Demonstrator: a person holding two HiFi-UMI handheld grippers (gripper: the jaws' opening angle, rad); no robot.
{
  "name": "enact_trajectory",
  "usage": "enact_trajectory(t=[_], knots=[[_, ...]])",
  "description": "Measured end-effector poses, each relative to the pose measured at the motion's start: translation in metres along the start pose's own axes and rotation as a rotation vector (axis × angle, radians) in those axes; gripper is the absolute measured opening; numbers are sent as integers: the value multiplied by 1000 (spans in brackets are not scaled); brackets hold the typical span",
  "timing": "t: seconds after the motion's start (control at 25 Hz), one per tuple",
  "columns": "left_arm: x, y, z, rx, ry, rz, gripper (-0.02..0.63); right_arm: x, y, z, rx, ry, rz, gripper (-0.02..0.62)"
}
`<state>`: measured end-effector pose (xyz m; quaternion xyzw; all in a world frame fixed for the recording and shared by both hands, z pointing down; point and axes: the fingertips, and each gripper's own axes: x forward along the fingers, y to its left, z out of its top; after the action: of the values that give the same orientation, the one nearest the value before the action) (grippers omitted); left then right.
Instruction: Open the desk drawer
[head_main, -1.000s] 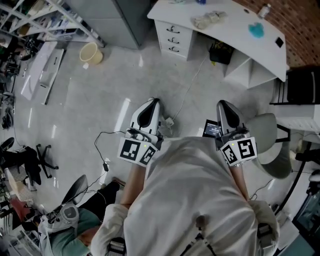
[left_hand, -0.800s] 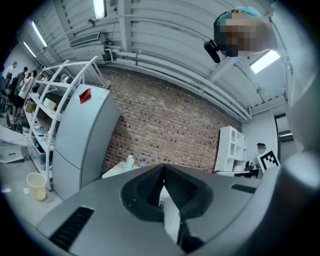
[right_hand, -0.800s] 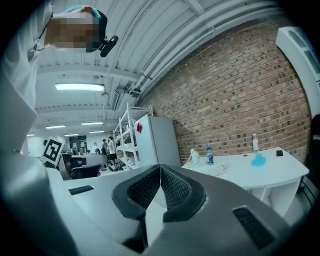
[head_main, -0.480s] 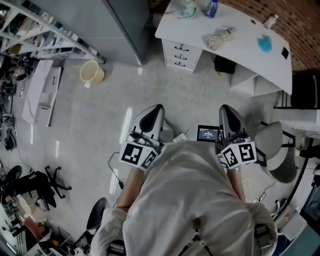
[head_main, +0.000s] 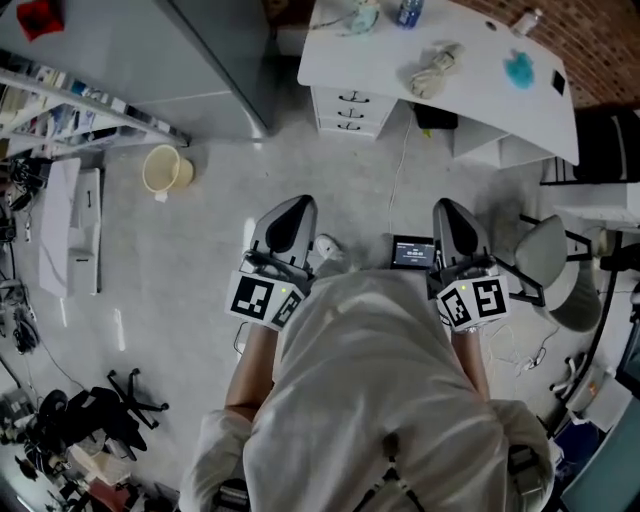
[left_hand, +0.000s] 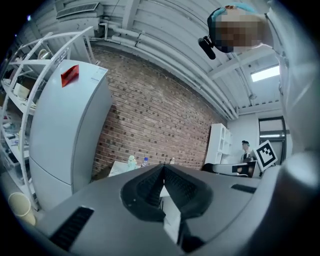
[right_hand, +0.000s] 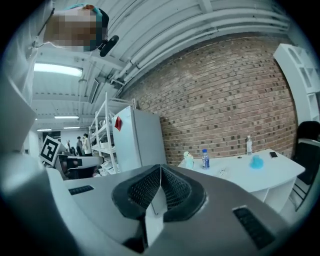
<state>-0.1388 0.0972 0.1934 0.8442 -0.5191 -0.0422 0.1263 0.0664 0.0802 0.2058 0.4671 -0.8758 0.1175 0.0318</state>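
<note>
Left tool (head_main: 296, 208) and right tool (head_main: 447, 212) both closed, empty. Desk (head_main: 480, 90) sits nearer than a second ago, drawer stack (head_main: 348, 110) shut. Drawer handles tiny, hard to resolve.

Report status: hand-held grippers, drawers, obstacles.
Left hand-held gripper shut, empty; right hand-held gripper likewise. Drawers closed, ahead, unreached. Cable on floor between.

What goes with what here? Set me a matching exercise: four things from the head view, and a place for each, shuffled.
Things:
1. beige bucket
2. drawer unit
3. blue object
4. red tag

Places:
A. on top of the white desk
B. on the tall grey cabinet
C. on the open floor, left of the desk
D. under the desk's top

Pairs: 1-C, 2-D, 3-A, 4-B.
</note>
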Motion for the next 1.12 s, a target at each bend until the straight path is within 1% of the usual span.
enact_trajectory(t=[0.2, 0.48, 0.68, 0.92, 1.12], knots=[[11, 4, 1, -24, 10, -48, 6, 11, -8, 0, 4, 21, -54, 28], [29, 31, -2, -58, 32, -36, 6, 47, -13, 5, -6, 12, -47, 28], [67, 41, 12, -42, 40, -38, 8, 73, -34, 5, 25, 28, -42, 28], [117, 44, 31, 19, 19, -95, 6, 114, -66, 6, 32, 43, -10, 28], [142, 55, 36, 8, 1, -67, 7, 139, -86, 21, 20, 31, 14, 28]])
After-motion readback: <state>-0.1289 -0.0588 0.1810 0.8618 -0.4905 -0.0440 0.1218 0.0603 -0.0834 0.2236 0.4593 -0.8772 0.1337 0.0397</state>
